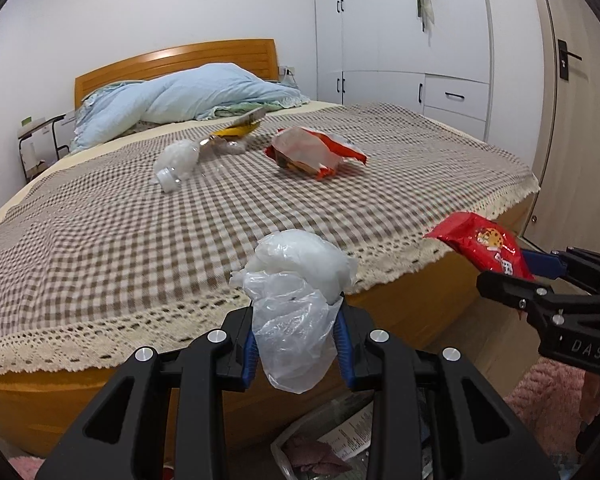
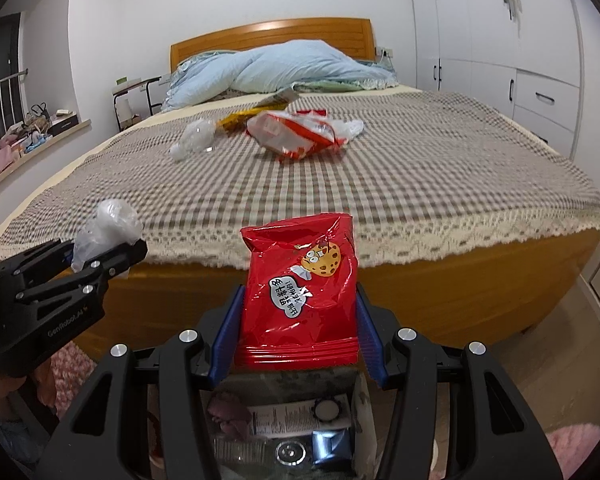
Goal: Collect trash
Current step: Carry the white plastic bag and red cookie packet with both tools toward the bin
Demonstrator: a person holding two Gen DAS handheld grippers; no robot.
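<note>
A wooden bed (image 1: 420, 312) fills both views, covered by a brown-and-cream checked bedspread (image 1: 180, 232) with a lace edge, and a pale blue duvet (image 1: 204, 92) lies bunched against the headboard. White wardrobe doors (image 1: 380, 32) stand to the right of it. On the bedspread, well apart from the near edge, lie an orange-and-white snack bag (image 1: 312, 152), a crushed clear plastic bottle (image 1: 176, 164) and, behind it, a yellow wrapper (image 1: 236, 130) with its end lifted. Below both grippers, on the floor beside the bed, is an open trash bag (image 2: 292, 432) with paper and packaging inside. The right gripper (image 2: 300, 320) pinches a red cookie packet (image 2: 300, 288) upright between its blue pads, held in front of the bed's foot. The left gripper (image 1: 296, 340) pinches a crumpled clear plastic bag (image 1: 296, 300) stuffed with something white, also held in the air just off the bed's near edge.
</note>
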